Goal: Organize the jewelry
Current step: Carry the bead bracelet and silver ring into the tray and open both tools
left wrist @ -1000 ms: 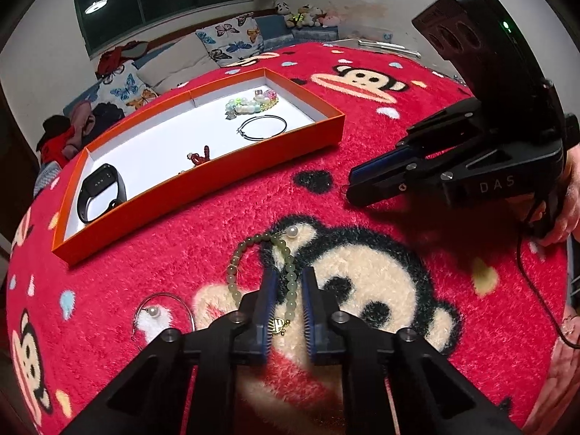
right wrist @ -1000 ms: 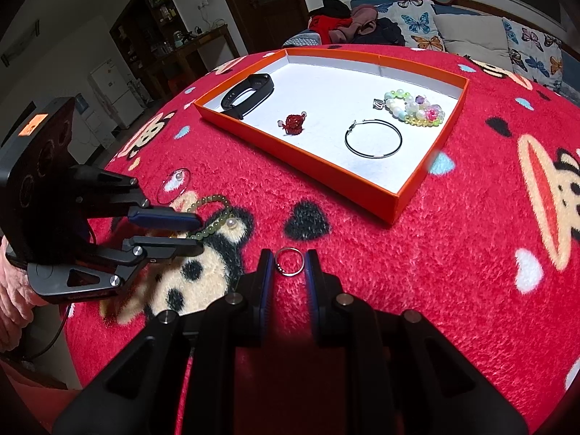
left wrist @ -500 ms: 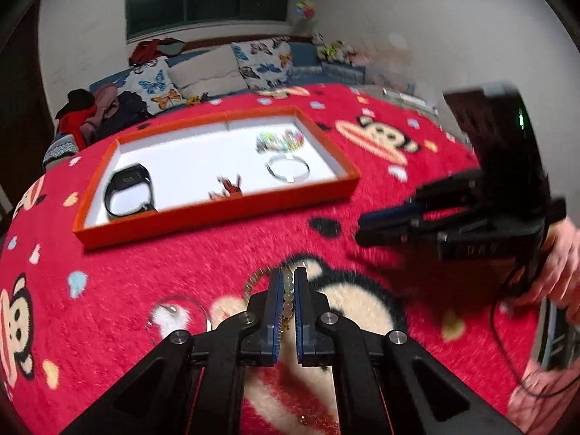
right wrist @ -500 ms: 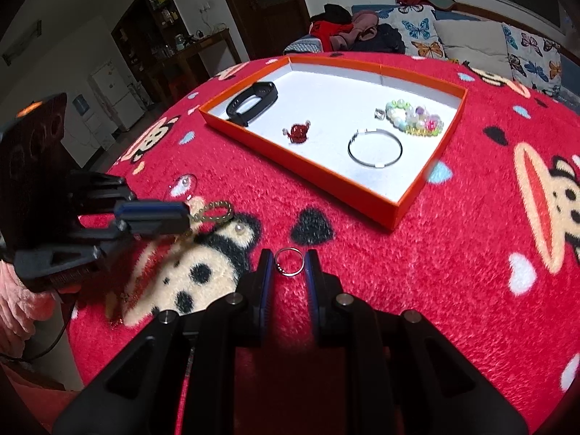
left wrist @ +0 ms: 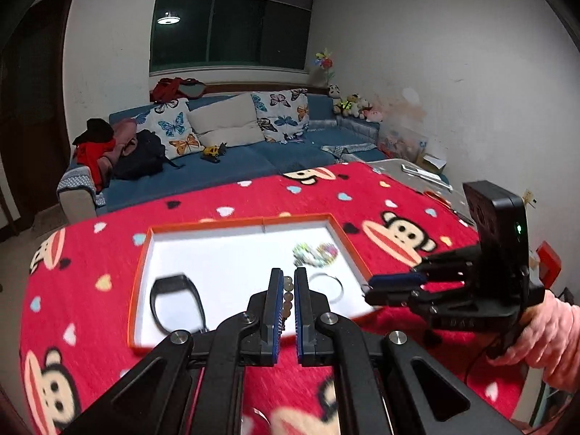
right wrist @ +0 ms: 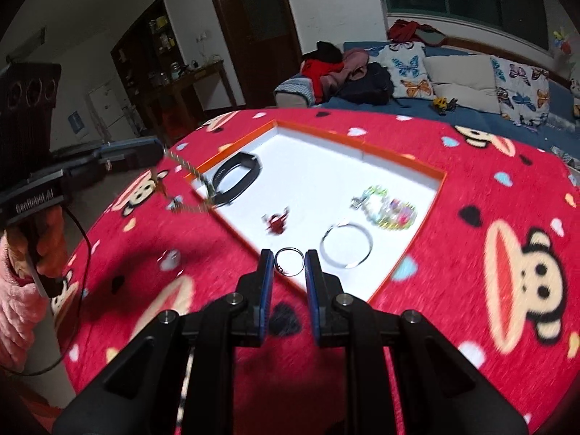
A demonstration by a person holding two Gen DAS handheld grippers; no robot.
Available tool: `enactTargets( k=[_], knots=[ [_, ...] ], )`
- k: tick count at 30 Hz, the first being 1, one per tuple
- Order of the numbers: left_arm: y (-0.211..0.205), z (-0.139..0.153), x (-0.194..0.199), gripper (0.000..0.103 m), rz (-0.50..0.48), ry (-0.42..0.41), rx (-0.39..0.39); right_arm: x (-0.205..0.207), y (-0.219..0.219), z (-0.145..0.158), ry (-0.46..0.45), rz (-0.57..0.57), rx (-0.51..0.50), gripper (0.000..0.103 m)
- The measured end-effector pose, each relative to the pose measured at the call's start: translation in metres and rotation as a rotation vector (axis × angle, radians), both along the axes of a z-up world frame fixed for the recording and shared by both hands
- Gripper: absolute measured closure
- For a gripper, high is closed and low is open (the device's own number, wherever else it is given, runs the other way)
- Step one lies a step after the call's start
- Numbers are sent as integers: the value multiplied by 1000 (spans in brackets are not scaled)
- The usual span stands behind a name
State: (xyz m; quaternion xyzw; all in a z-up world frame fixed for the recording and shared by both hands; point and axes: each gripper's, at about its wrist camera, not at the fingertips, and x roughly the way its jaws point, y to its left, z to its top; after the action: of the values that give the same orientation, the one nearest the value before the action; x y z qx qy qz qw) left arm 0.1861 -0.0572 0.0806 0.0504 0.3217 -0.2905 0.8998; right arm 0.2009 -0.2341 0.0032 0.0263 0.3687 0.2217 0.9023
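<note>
2 grippers, both loaded. Your left gripper [left wrist: 286,290] is clamped on the green bead bracelet [left wrist: 287,295]; beads show between its blue pads, and in the right wrist view the strand [right wrist: 188,188] dangles from its tip above the near-left corner of the orange tray [right wrist: 413,253]. Your right gripper [right wrist: 288,264] pinches the small silver ring [right wrist: 289,261] between its fingers, held just above the tray's near rim.

4 items sit on the tray's white floor: black wristband [right wrist: 235,179] at the left end, red charm [right wrist: 276,222] near the middle, silver bangle [right wrist: 346,246] and multicolour bead bracelet [right wrist: 389,210] at the right end.

1 hoop with a pearl [right wrist: 169,261] lies on the red monkey-print blanket [right wrist: 489,235], outside the tray, left of your right gripper. Motion blur softens the details.
</note>
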Motion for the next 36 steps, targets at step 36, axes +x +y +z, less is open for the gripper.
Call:
enactTargets(
  k=[36],
  knots=[
    [12, -75, 28, 96, 164, 167, 135, -11, 3, -23, 94, -5, -4, 77]
  ],
)
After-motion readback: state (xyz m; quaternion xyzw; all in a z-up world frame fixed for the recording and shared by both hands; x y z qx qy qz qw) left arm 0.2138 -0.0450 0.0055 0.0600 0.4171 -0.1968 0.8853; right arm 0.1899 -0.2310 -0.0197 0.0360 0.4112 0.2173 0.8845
